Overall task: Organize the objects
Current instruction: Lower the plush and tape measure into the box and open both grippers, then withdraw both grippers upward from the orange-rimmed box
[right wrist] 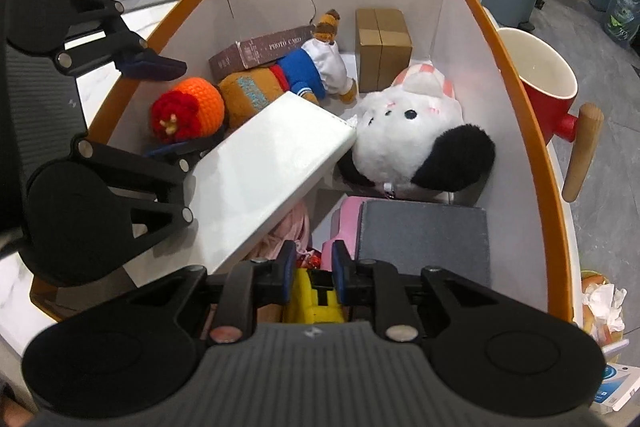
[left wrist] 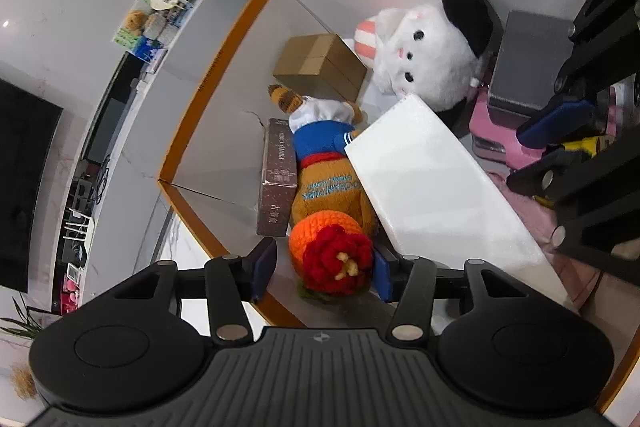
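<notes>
An orange-rimmed white box [left wrist: 224, 59] [right wrist: 532, 99] holds the objects. My left gripper [left wrist: 324, 273] is open inside it, its pads on either side of a crocheted orange ball with a red flower [left wrist: 332, 251] [right wrist: 188, 109]; contact is unclear. My right gripper [right wrist: 314, 269] is shut on a yellow tool [right wrist: 316, 301] low in the box. In the left wrist view the right gripper [left wrist: 560, 143] reaches in from the right. A white flat box [left wrist: 432, 183] [right wrist: 264, 175] leans across the middle.
Also in the box: a brown plush in blue and white [right wrist: 280, 79], a white plush with black ear [right wrist: 416, 139], a cardboard box [right wrist: 382, 47], a brown photo-card box [right wrist: 256, 55], a grey box [right wrist: 424, 239], pink items [left wrist: 500, 135]. A red mug [right wrist: 540, 79] stands outside right.
</notes>
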A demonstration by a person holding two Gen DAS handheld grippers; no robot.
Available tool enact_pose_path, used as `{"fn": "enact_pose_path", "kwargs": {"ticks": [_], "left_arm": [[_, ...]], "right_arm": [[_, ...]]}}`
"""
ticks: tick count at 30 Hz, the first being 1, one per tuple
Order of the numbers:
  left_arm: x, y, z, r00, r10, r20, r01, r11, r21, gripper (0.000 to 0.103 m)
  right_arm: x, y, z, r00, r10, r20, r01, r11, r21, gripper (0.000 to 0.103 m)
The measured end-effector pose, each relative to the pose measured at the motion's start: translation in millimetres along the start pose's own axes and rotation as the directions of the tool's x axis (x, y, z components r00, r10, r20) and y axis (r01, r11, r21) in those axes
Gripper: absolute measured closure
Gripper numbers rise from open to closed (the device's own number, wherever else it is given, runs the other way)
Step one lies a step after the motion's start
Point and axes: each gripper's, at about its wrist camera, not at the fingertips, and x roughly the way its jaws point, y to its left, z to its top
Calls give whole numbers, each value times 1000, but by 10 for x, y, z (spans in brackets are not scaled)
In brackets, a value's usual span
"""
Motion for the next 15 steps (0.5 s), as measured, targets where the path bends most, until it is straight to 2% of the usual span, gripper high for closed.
{"fn": "enact_pose_path", "kwargs": {"ticks": [1, 2, 10, 13, 15], "left_arm": [[-23, -1, -7, 1000, 4, 9, -4, 1000, -12, 42], [-46, 3, -11, 1000, 1, 19, -1, 1000, -29, 38], [-270, 116, -97, 994, -10, 108, 30, 982, -185, 35], [-367, 200, -128, 991, -24, 134, 55, 971, -233, 36], [-441, 225, -143, 990, 13, 141, 22, 969, -247, 29]], "right_arm": [[-14, 10, -15, 1000, -8, 18, 8, 1000, 3, 70], [-37, 15, -35, 999, -4, 42, 4, 1000, 7, 67], [-162, 100, -70, 993, -47, 110, 46, 999, 13, 67], [-259, 193, -93, 981, -98, 165, 101, 995, -13, 65], [-334, 264, -108, 968, -142, 207, 151, 988, -30, 60]]}}
